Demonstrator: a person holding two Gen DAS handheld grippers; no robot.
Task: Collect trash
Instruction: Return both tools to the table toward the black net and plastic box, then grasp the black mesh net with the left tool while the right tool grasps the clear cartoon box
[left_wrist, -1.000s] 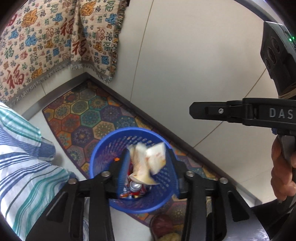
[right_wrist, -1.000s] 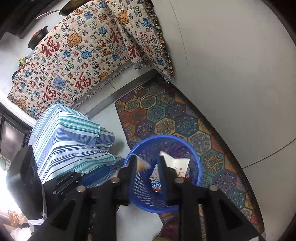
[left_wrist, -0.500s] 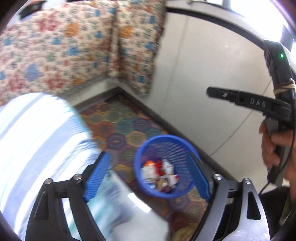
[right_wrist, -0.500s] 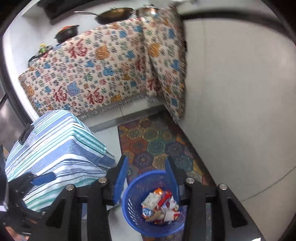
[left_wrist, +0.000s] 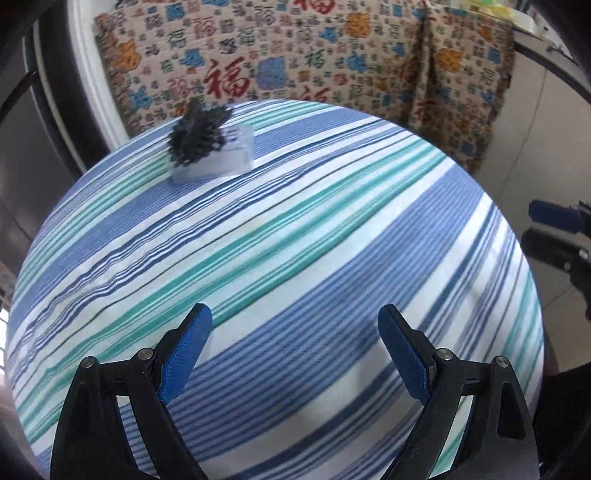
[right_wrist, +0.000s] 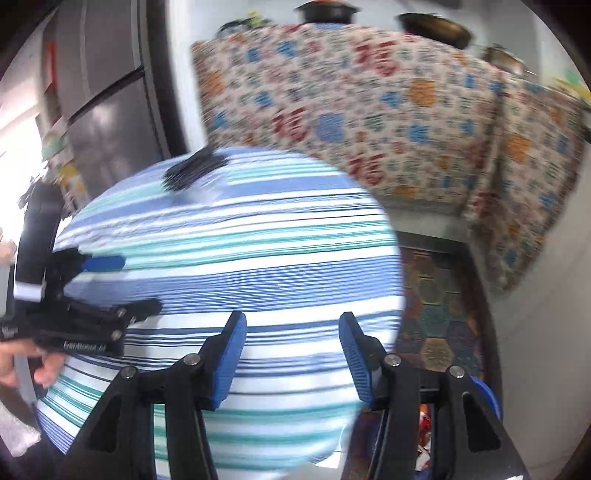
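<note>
The big landmark here is the striped cloth (left_wrist: 295, 240), a soft cover with blue, teal and white lines that bulges like a round hill over a table. The left gripper (left_wrist: 291, 354) hangs above the near part of that cloth with its two flat blue fingers (left_wrist: 183, 354) spread wide apart and nothing between them. The pads look bumpy, like rubber, and they sit on shiny black arms with little silver bolts. The right gripper (right_wrist: 291, 360) is also let go and wide, hovering over the near right side of the striped cloth, and it holds nothing either. On the far left part of the striped cloth sits a spiky black clump (left_wrist: 197, 134) on a pale little block (left_wrist: 225, 158) (the right wrist view is too blurry to show it well). Behind the striped cloth hangs a flowery blanket (left_wrist: 314, 70) with red signs and blue and orange shapes, and it has a fringe on its edge. To the right of the striped cloth, down on the floor, lies a rug (right_wrist: 439, 306) made of many-coloured six-sided shapes. The blue basket (right_wrist: 487, 397) stands low by the right edge of the striped cloth, mostly hidden behind the right gripper, and bits of crinkly trash (right_wrist: 424, 428) peek out inside it.
</note>
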